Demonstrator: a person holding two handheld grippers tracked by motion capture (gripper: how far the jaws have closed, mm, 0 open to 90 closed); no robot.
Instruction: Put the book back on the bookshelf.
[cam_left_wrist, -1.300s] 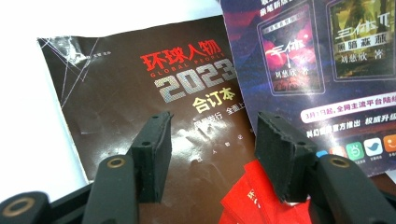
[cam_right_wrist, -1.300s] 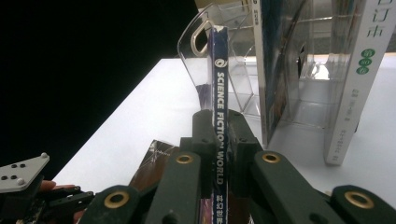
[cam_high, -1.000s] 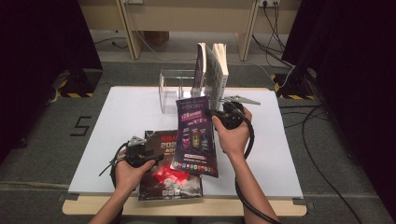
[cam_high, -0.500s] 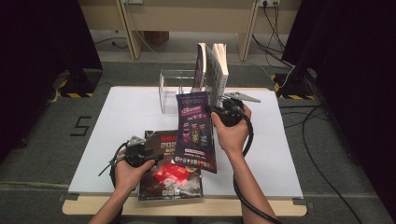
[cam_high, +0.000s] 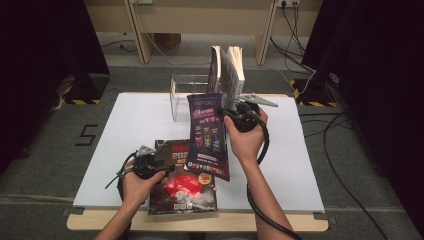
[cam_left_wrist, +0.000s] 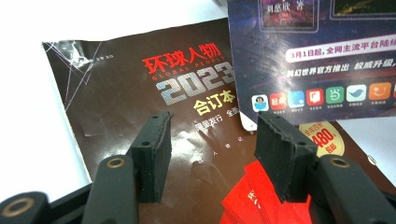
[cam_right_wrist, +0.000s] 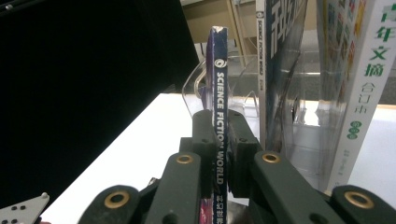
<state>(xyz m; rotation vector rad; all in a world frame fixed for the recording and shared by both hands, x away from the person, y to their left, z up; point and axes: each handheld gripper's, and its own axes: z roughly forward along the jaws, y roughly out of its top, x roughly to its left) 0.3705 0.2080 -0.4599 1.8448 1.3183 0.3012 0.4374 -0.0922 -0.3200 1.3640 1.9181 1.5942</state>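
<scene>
The thin purple glossy-covered magazine (cam_high: 209, 134) hangs on edge above the middle of the white table (cam_high: 130, 120), its spine pinched between the pressed-together jaws of the right gripper (cam_high: 235, 116), as the right gripper view shows plainly with the spine (cam_right_wrist: 219, 116) clamped upright. It looks light but floppy, so its free lower corner sags toward the near side, and the slick cover could slide in the pads; a hold on the stiffer spine, near its middle, seems the safest place. Just beneath its lower edge lies the thicker dark brown magazine with red print (cam_high: 182, 187), flat on the near part of the table. The left gripper (cam_high: 145, 162) rests over that one's left side with its jaws spread and nothing between them. Farther off stands the clear plastic book rack (cam_high: 181, 95), with two upright books (cam_high: 227, 67) at its right end
</scene>
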